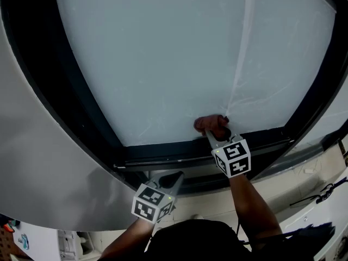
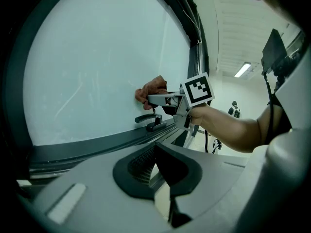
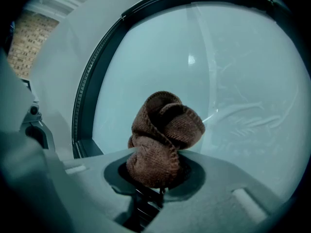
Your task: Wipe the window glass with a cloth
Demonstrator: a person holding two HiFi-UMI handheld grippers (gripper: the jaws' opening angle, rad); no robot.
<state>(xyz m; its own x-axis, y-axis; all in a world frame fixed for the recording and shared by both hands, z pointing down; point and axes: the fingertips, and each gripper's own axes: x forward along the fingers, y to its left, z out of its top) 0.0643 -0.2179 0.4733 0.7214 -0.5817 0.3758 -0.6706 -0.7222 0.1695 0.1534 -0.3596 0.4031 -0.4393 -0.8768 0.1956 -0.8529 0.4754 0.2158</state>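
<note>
The pale window glass [image 1: 163, 64] fills most of the head view inside a dark frame [image 1: 70, 91]. A crumpled brown knitted cloth [image 1: 210, 124] is pressed to the pane's lower edge, right of centre. My right gripper [image 1: 216, 135] is shut on the cloth [image 3: 163, 135], which bulges out of the jaws toward the glass [image 3: 243, 72]. From the left gripper view, the right gripper [image 2: 158, 99] holds the cloth [image 2: 153, 89] against the pane [image 2: 97, 72]. My left gripper [image 1: 173, 179] hangs below the frame, shut and holding nothing [image 2: 158, 171].
A dark window handle [image 2: 150, 120] sticks out from the lower frame just under the cloth. Faint streaks [image 1: 242, 64] run down the right part of the pane. A grey wall panel [image 1: 43, 162] lies left of the frame, and a person [image 2: 234, 109] stands far behind.
</note>
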